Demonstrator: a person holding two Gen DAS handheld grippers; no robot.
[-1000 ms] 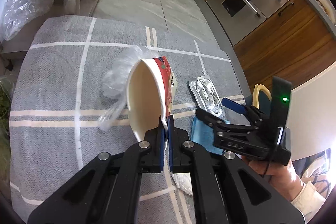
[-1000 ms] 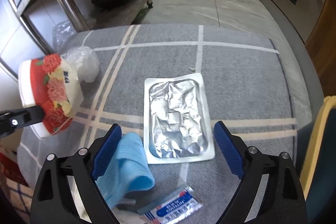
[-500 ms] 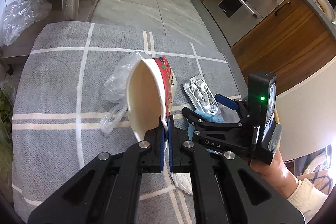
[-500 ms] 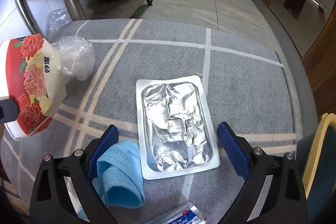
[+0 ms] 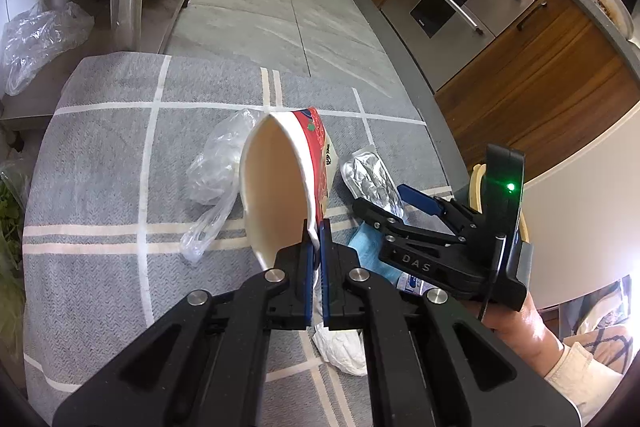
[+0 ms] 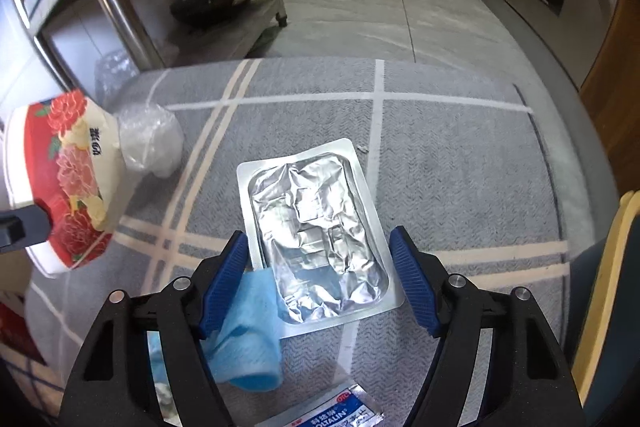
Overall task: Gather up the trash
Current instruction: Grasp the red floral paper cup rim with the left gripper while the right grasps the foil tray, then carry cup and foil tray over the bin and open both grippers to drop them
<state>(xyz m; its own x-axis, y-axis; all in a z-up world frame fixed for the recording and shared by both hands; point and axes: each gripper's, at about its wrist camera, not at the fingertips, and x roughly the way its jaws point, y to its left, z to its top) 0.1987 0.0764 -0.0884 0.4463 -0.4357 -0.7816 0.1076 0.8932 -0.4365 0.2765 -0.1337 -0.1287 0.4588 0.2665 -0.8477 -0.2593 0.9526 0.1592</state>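
Left gripper [image 5: 316, 259] clamped on paper cup [image 5: 280, 187] rim at 9 o'clock, right gripper [image 6: 320, 283] apart and just closing around foil tray [image 6: 316, 231], pads short of it, blue mask [image 6: 248, 339] half hidden behind left pad, packet [image 6: 332, 415] cut off at 6 o'clock.

A printed blue-and-white sachet [image 6: 332, 413] is cut off by the bottom edge of the right wrist view, its lettering too small to read. The crumpled light blue cloth [image 6: 248, 339] hides one near corner of the flat silver foil pouch [image 6: 316, 231]. The left tongs [image 5: 316, 247] cover part of a crumpled white paper wad [image 5: 340, 351].
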